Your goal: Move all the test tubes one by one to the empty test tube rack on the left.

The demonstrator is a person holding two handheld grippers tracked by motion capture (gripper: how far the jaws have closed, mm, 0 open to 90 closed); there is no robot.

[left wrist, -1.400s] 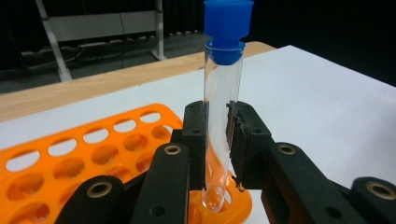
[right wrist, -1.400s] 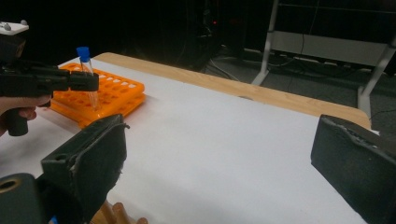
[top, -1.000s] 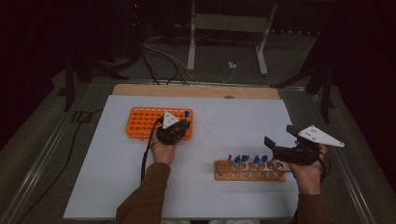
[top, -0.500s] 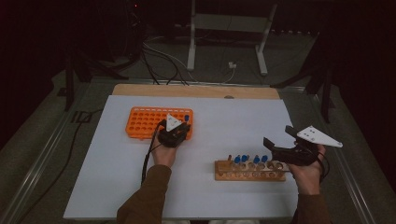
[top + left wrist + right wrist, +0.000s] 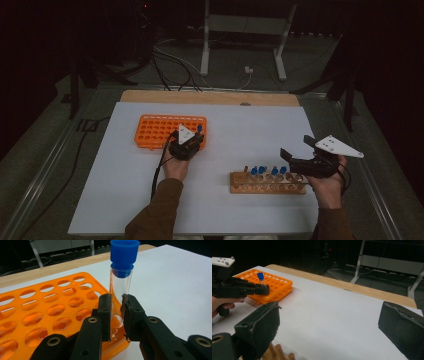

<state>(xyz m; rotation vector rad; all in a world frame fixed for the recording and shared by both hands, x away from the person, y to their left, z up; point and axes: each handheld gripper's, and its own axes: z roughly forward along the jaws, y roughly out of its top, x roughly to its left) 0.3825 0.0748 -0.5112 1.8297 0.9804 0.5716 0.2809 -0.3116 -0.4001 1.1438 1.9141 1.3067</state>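
A dark room with cables and a metal stand lies beyond the white table sheet (image 5: 240,130), which covers a wooden board.

On the left of the sheet sits the orange plastic tube rack with round holes (image 5: 155,130). At its near right corner the left gripper (image 5: 117,312) is clamped on a clear glass test tube with a blue screw cap (image 5: 121,277), its pads pressing the lower glass on both sides. The tube stands almost upright, its foot over or just inside a corner hole; whether it is seated cannot be told.

The risk, as I judge it: the tube leans slightly, so if it is pushed down off-centre its foot may catch the hole's rim and tip the light rack, or the smooth glass may slip through the pads. Letting go before it is seated could drop it onto the sheet.

To the right, the right gripper (image 5: 298,156) hovers over the near wooden rack of blue-capped tubes (image 5: 267,182) with its jaws wide apart and nothing between them.
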